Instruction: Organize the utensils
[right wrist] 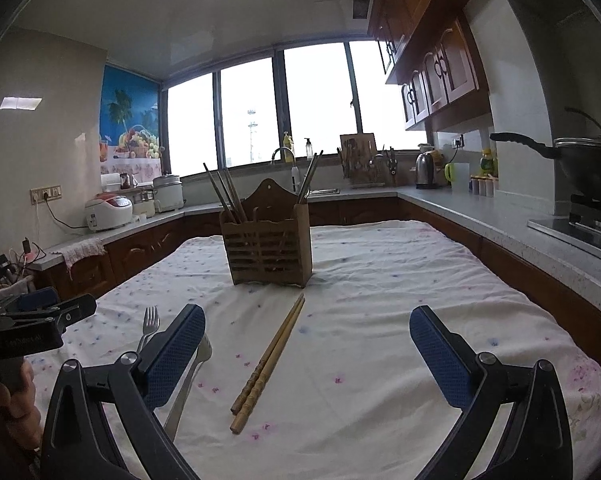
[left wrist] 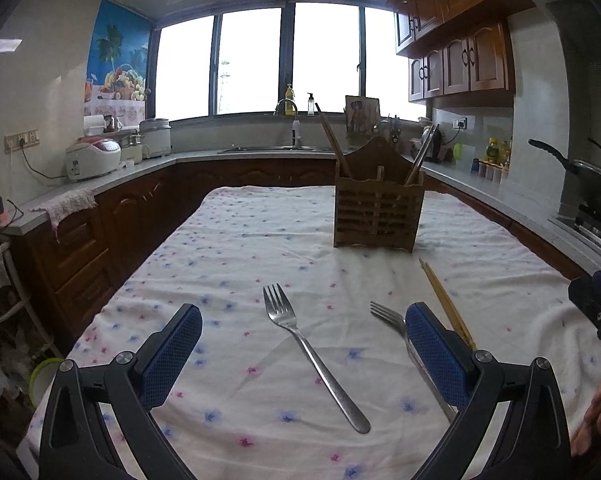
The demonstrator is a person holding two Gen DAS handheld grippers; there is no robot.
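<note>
A wooden slatted utensil holder (left wrist: 376, 210) stands upright on the floral tablecloth (left wrist: 260, 240), with chopsticks sticking out at its left and right ends. My left gripper (left wrist: 303, 354) is open above the cloth; a metal fork (left wrist: 312, 356) lies between its fingers and a second fork (left wrist: 392, 322) runs under its right finger. A pair of wooden chopsticks (left wrist: 446, 304) lies right of that. In the right wrist view the holder (right wrist: 268, 240) is ahead, the chopstick pair (right wrist: 270, 360) lies between the open fingers of my right gripper (right wrist: 307, 356), and a fork (right wrist: 148, 324) lies left.
Kitchen counters (right wrist: 480, 216) wrap around the table. A rice cooker (left wrist: 92, 158) sits left, a sink and tap (left wrist: 288, 128) at the back, a kettle (right wrist: 425, 168) and a wok on the stove (right wrist: 580, 160) at right.
</note>
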